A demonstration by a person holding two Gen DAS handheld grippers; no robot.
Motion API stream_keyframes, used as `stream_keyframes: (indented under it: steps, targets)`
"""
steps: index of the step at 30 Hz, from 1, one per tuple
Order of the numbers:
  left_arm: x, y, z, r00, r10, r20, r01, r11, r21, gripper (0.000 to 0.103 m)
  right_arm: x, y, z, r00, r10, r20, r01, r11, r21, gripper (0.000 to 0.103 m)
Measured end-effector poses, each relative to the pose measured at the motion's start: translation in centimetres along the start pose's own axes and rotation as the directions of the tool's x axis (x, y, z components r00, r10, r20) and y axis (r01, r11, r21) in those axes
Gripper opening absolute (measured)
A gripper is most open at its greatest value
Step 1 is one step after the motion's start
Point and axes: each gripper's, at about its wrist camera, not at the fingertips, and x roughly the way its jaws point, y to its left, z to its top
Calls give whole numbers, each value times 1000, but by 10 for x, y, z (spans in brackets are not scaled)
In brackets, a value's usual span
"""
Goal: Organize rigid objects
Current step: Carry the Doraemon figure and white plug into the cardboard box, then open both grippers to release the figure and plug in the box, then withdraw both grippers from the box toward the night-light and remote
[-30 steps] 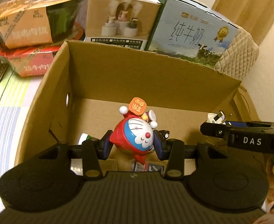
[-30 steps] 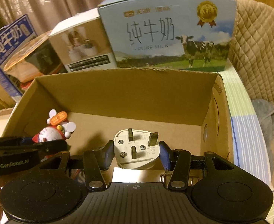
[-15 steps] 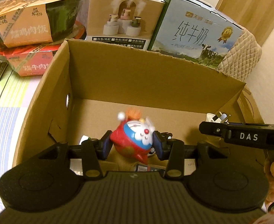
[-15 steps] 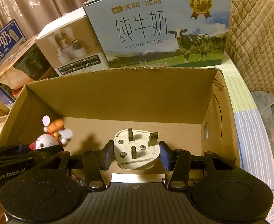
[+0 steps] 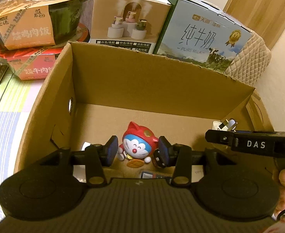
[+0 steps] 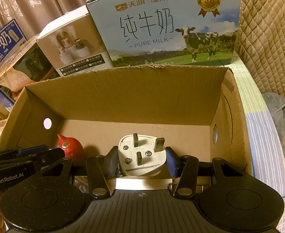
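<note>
A red-hooded blue cat figure (image 5: 137,145) sits head-up on the floor of the cardboard box (image 5: 142,81), its orange sign at its feet. My left gripper (image 5: 137,151) hovers over it with the pads either side, and a sliver of cardboard shows by the left pad; it is open. In the right wrist view the figure (image 6: 70,148) shows as a red hood just past the left gripper (image 6: 59,153). My right gripper (image 6: 142,155) is shut on a white three-pin plug (image 6: 140,155), pins up, above the box floor (image 6: 142,128). That plug (image 5: 226,125) peeks over the right gripper (image 5: 210,136).
Small items lie at the near end of the box: a dark object (image 5: 157,158), a white piece (image 5: 86,145) and a blue-labelled pack (image 5: 154,174). Behind the box stand a milk carton case (image 6: 161,29), a humidifier box (image 5: 126,19) and stacked meal bowls (image 5: 35,25). A quilted cushion (image 6: 264,38) is right.
The cat figure, held sign-up between the left pads a second ago, tumbled over and now rests head-up lower in the box. The right gripper and its plug stayed put.
</note>
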Motion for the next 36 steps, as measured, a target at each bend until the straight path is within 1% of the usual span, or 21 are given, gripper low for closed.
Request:
stream_keyframes:
  steps: [9, 13, 18, 20, 21, 23, 29, 33, 36]
  targets:
    - [-1, 0, 0, 1000, -7, -2, 7, 1000, 5, 40, 1, -3, 2, 1000, 3, -9, -3, 1000, 25, 47]
    - [-1, 0, 0, 1000, -13, 0, 12, 1000, 6, 40, 1, 0, 5, 1000, -26, 3, 26, 1000, -3, 47]
    - [-2, 2, -1, 1000, -16, 4, 16, 1000, 5, 40, 4, 0, 6, 999, -34, -7, 34, 999, -4, 47]
    - [-2, 2, -1, 1000, -17, 6, 17, 1000, 2, 40, 3, -2, 7, 1000, -20, 6, 20, 1000, 7, 49]
    - [-2, 2, -2, 1000, -18, 7, 18, 1000, 0, 40, 3, -3, 8, 1000, -7, 12, 7, 1000, 9, 52]
    - [-3, 2, -2, 1000, -17, 11, 17, 1000, 3, 40, 1, -3, 8, 1000, 16, 26, -16, 1000, 15, 56]
    - [-10, 3, -3, 999, -19, 33, 19, 1000, -6, 40, -9, 0, 5, 997, 16, 71, -18, 999, 29, 57]
    - [-25, 1, -2, 998, -23, 58, 23, 1000, -3, 40, -23, 3, 5, 995, 19, 102, -21, 1000, 23, 57]
    - [-43, -2, -3, 996, -31, 80, 32, 999, -4, 40, -41, 8, 4, 992, 19, 121, -20, 1000, 9, 58]
